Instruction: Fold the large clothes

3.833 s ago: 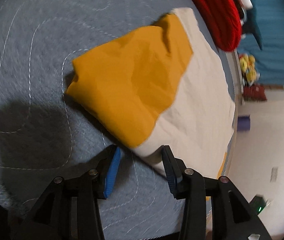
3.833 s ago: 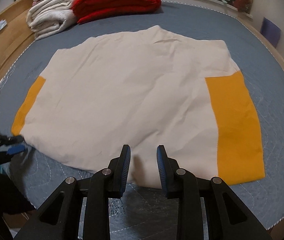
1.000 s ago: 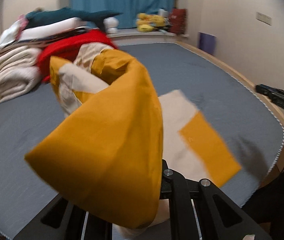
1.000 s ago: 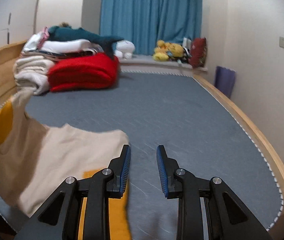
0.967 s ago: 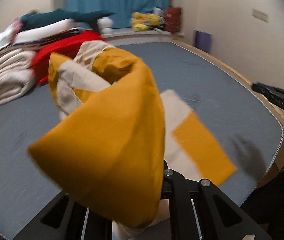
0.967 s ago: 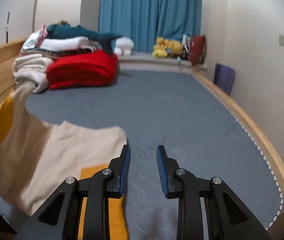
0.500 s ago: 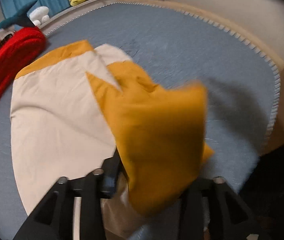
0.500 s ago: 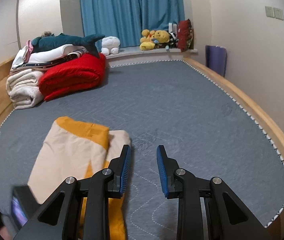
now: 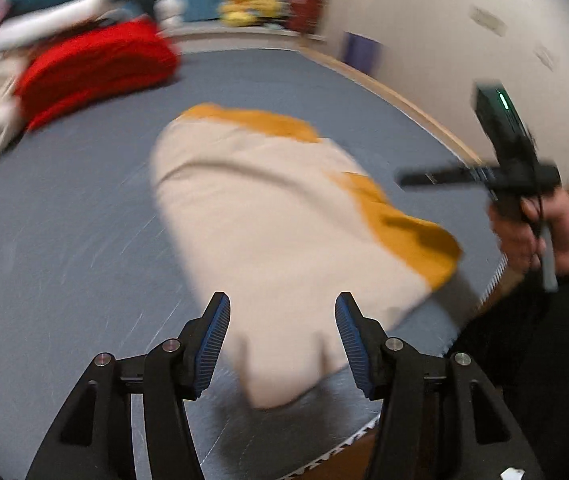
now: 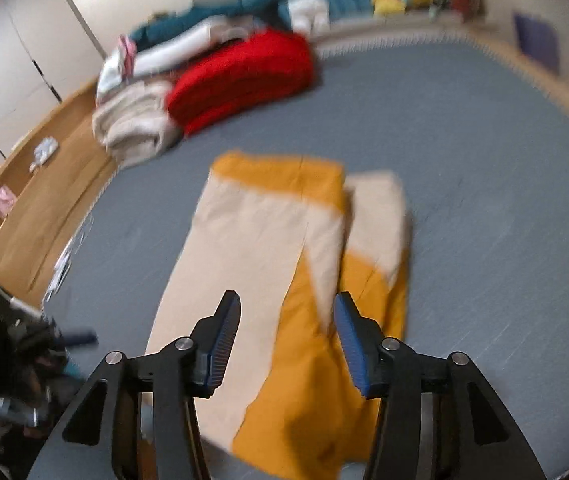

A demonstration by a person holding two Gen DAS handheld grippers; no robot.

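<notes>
Opening just now: both tools | left tool (image 9: pixel 282 338) empty, right tool (image 10: pixel 286 338) empty | garment (image 10: pixel 280 248) dropped, folded on bed (image 10: pixel 484 160)

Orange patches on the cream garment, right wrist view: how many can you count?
2: an orange band across the far end of the cream garment, and a larger orange patch at the near right. Folds may hide more.

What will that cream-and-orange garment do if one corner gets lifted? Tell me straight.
The cream-and-orange garment will probably droop: it lies limp and creased on the grey bed cover. The folded layers, loosely overlapped, may slide apart. It looks thin, so likely light for its spread.
</notes>
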